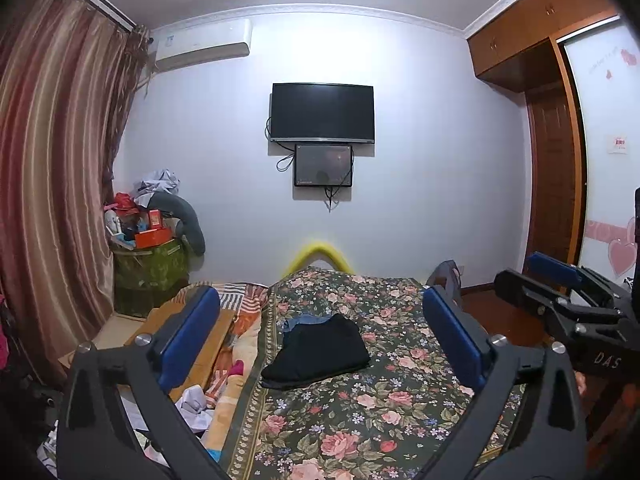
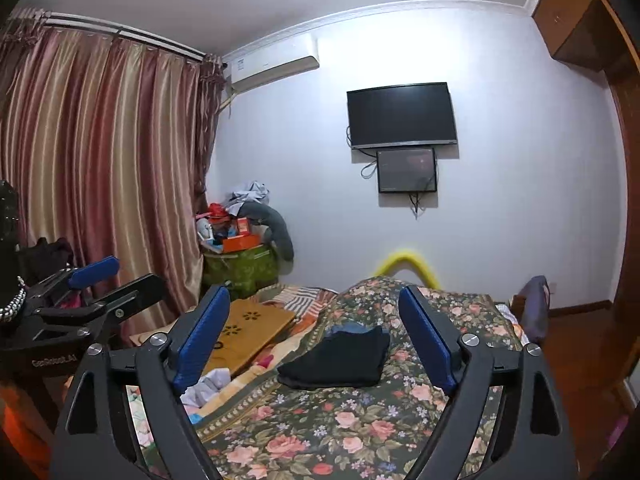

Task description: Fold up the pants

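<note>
Lettering I can read: "DAS" on the body of the right tongs (image 1: pixel 560 280) as seen from the left wrist view; something like "GenRobot A1" on the left tongs (image 2: pixel 108 284) seen from the right wrist view, too blurred to confirm. Both tongs spread wide, blue pads well apart, nothing between them and nothing touched; each hangs above the near end of the bed (image 1: pixel 360 420). The pants (image 1: pixel 320 350), black, lie folded into a compact stack on the floral bedspread, mid-bed, well ahead of both tongs. A bit of blue cloth (image 1: pixel 304 322) shows at the stack's far edge, touching it. Wall-mounted TV (image 1: pixel 323 113) straight ahead; brand unreadable.
</note>
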`<act>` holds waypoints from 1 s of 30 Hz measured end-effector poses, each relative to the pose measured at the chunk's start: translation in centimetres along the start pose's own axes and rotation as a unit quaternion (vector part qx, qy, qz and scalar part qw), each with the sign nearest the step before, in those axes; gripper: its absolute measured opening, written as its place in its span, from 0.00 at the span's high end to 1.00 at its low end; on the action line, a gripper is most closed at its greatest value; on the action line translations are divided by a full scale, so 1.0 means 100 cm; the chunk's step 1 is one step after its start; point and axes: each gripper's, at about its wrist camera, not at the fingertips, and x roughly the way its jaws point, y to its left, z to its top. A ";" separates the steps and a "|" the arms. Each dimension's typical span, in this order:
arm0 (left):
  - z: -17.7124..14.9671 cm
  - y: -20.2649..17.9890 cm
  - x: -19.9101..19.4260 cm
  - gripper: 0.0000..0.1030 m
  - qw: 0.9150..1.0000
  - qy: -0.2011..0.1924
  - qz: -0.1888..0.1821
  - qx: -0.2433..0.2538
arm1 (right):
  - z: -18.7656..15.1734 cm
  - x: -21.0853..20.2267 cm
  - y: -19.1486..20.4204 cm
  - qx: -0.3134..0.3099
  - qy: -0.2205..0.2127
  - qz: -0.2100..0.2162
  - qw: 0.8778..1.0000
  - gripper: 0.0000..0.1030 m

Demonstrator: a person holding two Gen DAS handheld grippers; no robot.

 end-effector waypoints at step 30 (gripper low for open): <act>-0.014 -0.002 0.015 0.00 1.000 0.012 0.001 -0.005 | -0.011 -0.004 -0.007 0.024 0.011 -0.026 0.999 0.00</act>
